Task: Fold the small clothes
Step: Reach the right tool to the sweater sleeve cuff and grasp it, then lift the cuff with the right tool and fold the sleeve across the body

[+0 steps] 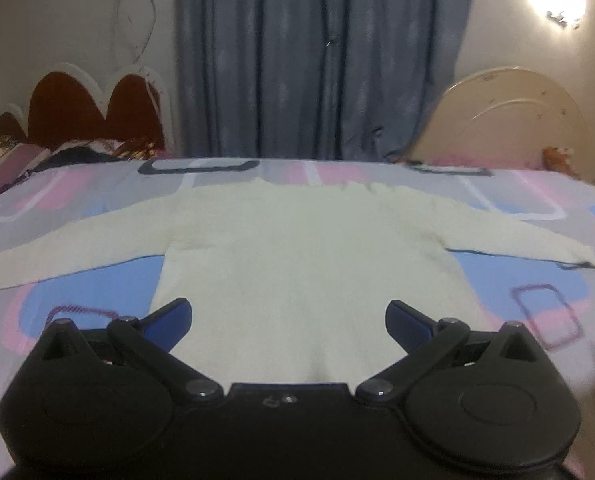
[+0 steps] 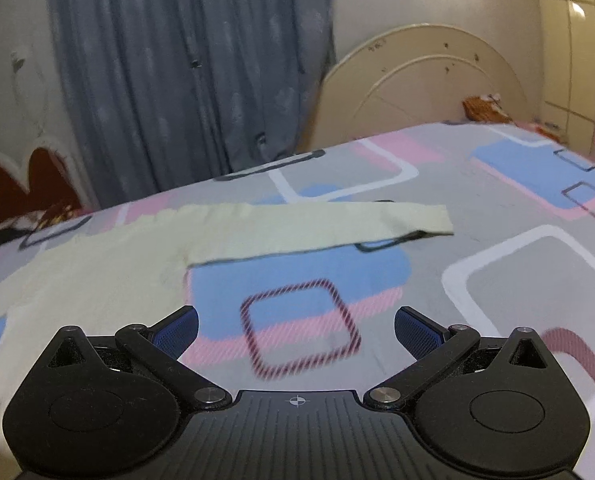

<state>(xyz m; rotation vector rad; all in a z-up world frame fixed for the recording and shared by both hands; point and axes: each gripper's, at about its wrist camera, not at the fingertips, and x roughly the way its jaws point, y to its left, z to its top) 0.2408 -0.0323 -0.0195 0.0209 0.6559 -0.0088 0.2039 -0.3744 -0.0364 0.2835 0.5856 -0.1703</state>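
Observation:
A cream long-sleeved top [image 1: 297, 248] lies flat on the bed, both sleeves spread out to the sides. My left gripper [image 1: 288, 316] is open and empty, hovering over the top's lower hem. In the right wrist view the top's right sleeve [image 2: 317, 228] stretches across the sheet, its cuff to the right. My right gripper [image 2: 296, 330] is open and empty, above the bedsheet just right of the top's body and in front of the sleeve.
The bed has a patterned sheet [image 2: 497, 280] in grey, pink and blue. A cream headboard [image 2: 417, 88] stands at the far right, a blue curtain [image 1: 321, 60] behind, and a second bed with a red headboard [image 1: 93, 112] at the far left.

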